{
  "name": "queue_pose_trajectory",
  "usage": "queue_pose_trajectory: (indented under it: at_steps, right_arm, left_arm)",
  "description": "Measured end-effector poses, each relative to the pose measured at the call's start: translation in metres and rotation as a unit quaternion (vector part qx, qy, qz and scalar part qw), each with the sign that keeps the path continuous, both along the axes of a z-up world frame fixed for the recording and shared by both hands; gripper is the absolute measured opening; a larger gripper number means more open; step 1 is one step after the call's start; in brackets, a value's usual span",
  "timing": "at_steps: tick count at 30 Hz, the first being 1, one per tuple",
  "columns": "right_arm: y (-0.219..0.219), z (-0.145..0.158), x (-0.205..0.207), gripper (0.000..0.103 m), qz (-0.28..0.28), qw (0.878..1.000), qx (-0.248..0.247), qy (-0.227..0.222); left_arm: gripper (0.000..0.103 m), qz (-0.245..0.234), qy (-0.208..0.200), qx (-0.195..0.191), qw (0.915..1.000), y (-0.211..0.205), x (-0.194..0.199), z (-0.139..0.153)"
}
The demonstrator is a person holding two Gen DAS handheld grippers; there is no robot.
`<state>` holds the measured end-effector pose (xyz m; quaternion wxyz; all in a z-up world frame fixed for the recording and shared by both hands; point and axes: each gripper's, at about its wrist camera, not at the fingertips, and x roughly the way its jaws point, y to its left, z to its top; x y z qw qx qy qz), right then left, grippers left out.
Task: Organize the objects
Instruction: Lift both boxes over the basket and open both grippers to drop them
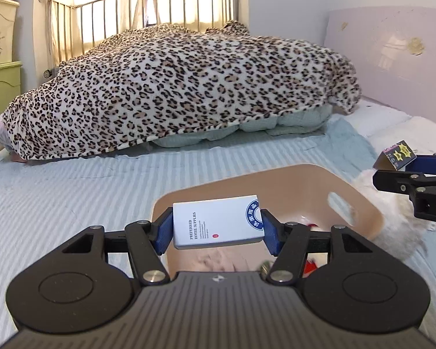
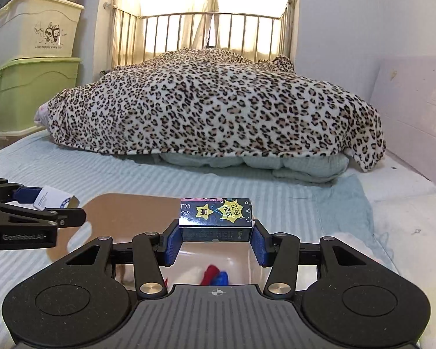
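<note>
My left gripper (image 1: 216, 226) is shut on a white box (image 1: 218, 221) printed "Preferred Hotel Supplies" and holds it above a beige plastic bin (image 1: 360, 203) on the bed. My right gripper (image 2: 216, 240) is shut on a dark box with yellow stars (image 2: 215, 218) and holds it over the same bin (image 2: 125, 203). In the left wrist view the right gripper (image 1: 409, 171) shows at the right edge with the dark box (image 1: 396, 155). In the right wrist view the left gripper (image 2: 40, 203) shows at the left with the white box (image 2: 53, 199). Red and blue items (image 2: 215, 274) lie inside the bin.
A leopard-print blanket (image 2: 218, 104) is heaped over bedding at the far side of the striped bed sheet (image 1: 58, 203). A white fluffy thing (image 1: 392, 212) lies right of the bin. Storage boxes (image 2: 35, 58) stand left of the bed. A metal rail (image 2: 206, 35) lies behind.
</note>
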<state>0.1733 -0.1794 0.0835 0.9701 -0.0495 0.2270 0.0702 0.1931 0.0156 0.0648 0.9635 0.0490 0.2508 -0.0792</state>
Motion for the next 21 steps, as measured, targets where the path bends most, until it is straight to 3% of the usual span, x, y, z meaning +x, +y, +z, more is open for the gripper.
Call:
queue_pose_trajectory:
  at_steps: [5,11,19,21]
  right_arm:
    - [0.012,-0.014,0.029,0.046,0.007,1.0,-0.014,0.027]
    - [0.019,-0.043,0.065,0.046,-0.007,0.996,0.009,0.084]
    - [0.025,-0.077,0.077,0.047,-0.015,0.991,-0.017,0.134]
    - [0.023,-0.079,0.073,0.056,-0.019,0.991,-0.014,0.134]
  left_arm:
    - [0.062,0.017,0.024,0.022,0.9993,-0.012,0.035,-0.019]
    - [0.062,0.037,0.105,0.024,0.9935,-0.013,0.073,-0.056]
    - [0.063,0.065,0.171,0.032,0.9826,-0.006,0.089,-0.082]
    - [0.064,0.064,0.167,0.036,0.9833,-0.005,0.085,-0.078]
